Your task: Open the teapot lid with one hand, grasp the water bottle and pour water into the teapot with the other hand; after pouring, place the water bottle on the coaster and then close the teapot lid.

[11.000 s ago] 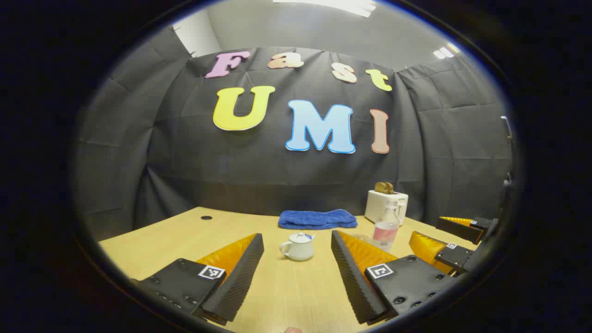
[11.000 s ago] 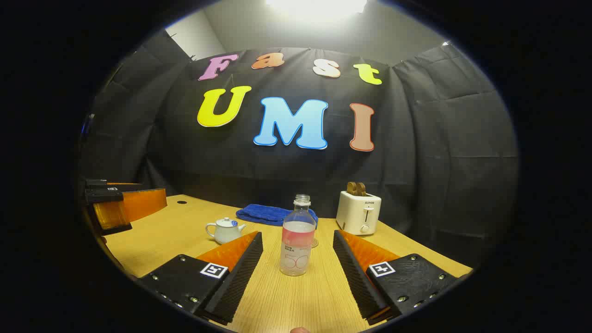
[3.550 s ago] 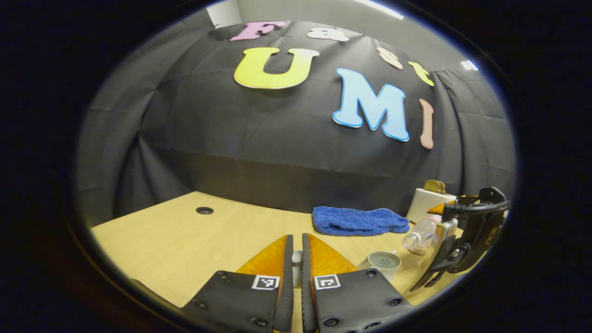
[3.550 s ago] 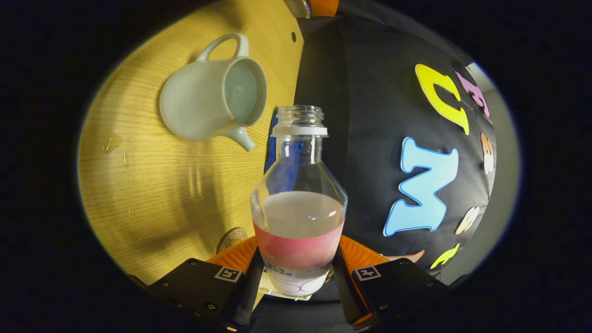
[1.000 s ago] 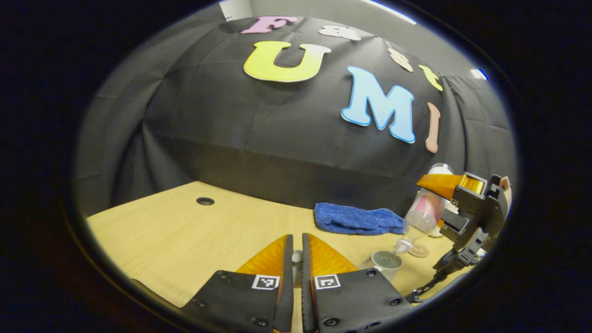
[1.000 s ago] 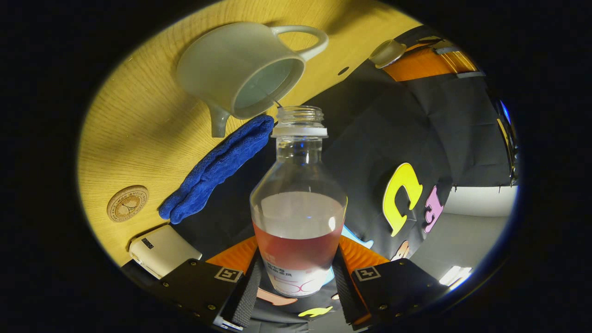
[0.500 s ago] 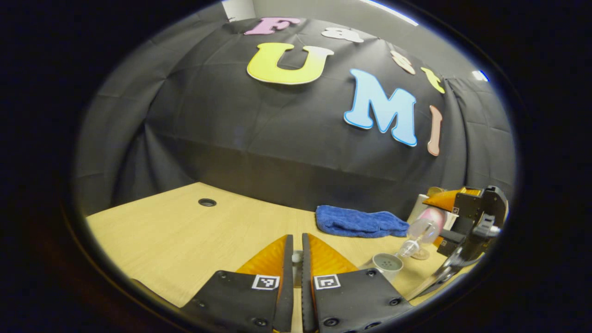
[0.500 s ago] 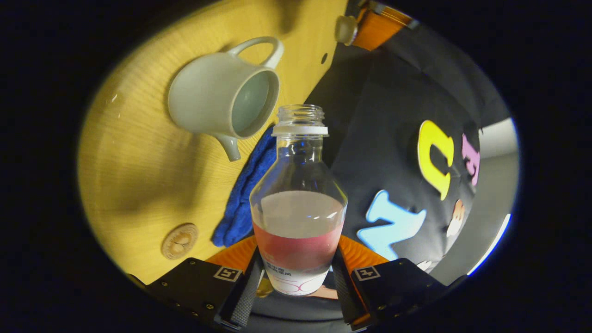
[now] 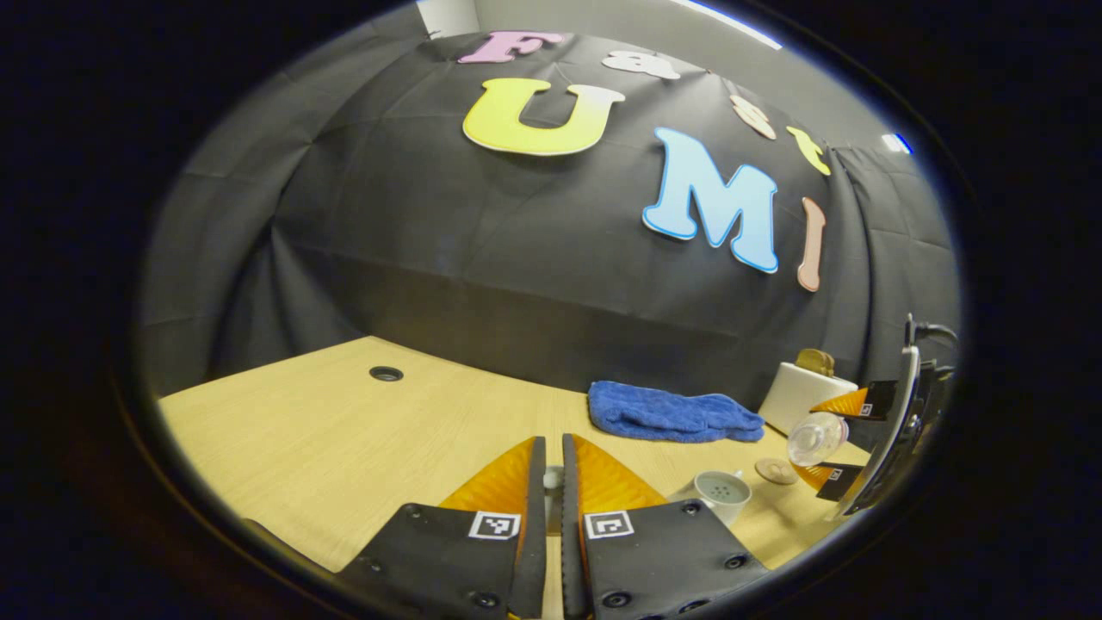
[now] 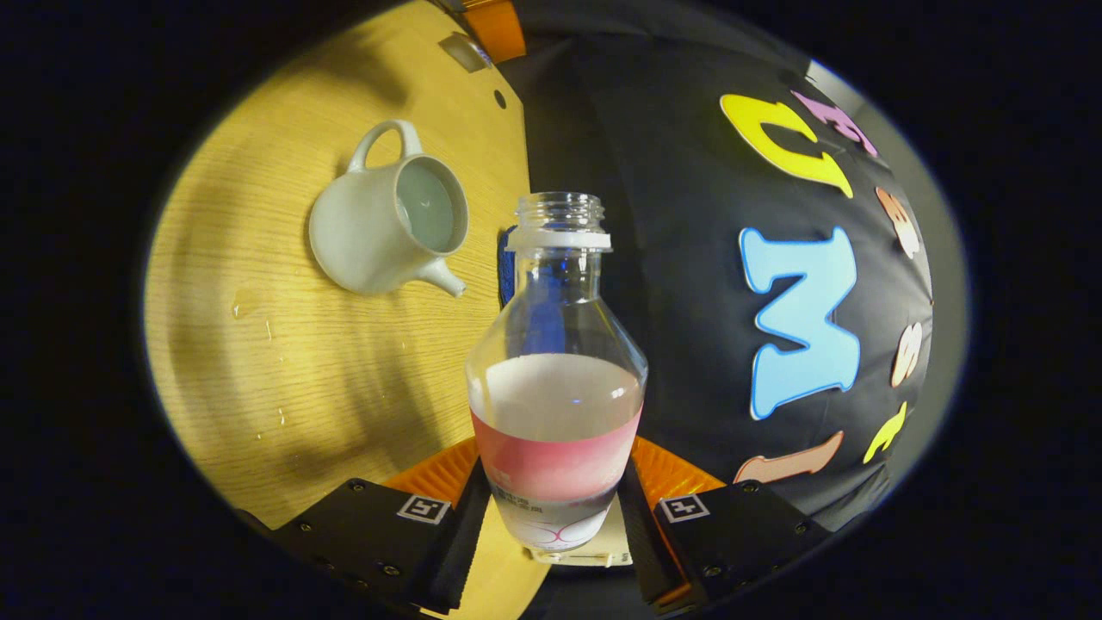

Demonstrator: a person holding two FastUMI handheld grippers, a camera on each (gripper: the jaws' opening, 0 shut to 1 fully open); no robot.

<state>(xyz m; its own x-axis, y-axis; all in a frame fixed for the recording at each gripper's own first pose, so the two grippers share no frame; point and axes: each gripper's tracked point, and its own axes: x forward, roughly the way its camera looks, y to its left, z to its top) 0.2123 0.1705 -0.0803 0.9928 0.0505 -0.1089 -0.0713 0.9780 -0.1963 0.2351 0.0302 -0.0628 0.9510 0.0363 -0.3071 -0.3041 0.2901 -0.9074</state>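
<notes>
right tongs (image 10: pixel 551 508) | water bottle (image 10: pixel 556 379) swung back off teapot (image 10: pixel 387 226) | pouring stopped

Left of the teapot (image 9: pixel 721 494) the table (image 9: pixel 327 430) lies bare up to the wall. Behind the teapot lies a blue towel (image 9: pixel 673 412); a coaster (image 9: pixel 776 470) and toaster (image 9: pixel 802 396) stand right of it.

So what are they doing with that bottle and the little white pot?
A person is filling a teapot with two hand-held grippers. The right gripper clamps the water bottle, tipped on its side beside the open teapot. The left gripper is off to the side, pinching the small white lid. The coaster waits nearby.
</notes>
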